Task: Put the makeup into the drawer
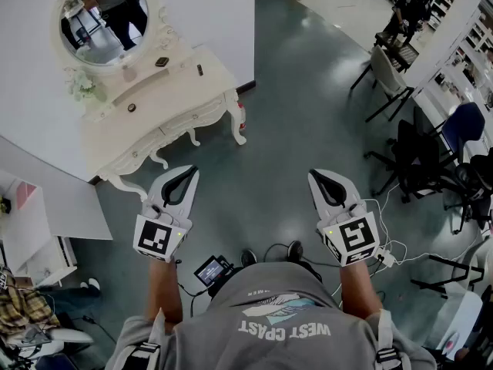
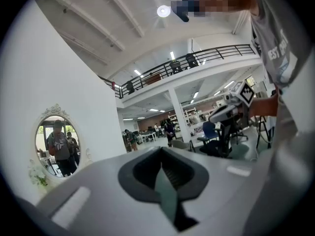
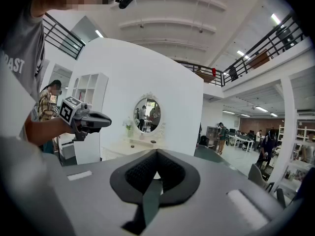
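Left tongs point(image 1: 185, 173): pressed together, empty.
Right tongs point(image 1: 316, 176): pressed together, empty, level with the left pair.
Makeup point(image 1: 162, 62): on the dressing table point(image 1: 181, 91), ahead of the left tongs, well apart.
Drawer point(image 1: 187, 119): closed, in the table's front.

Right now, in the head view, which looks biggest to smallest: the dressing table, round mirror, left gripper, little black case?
1. dressing table
2. round mirror and left gripper: these look about alike, and the gripper is nearer the camera, so I won't rank them.
3. little black case on the tabletop
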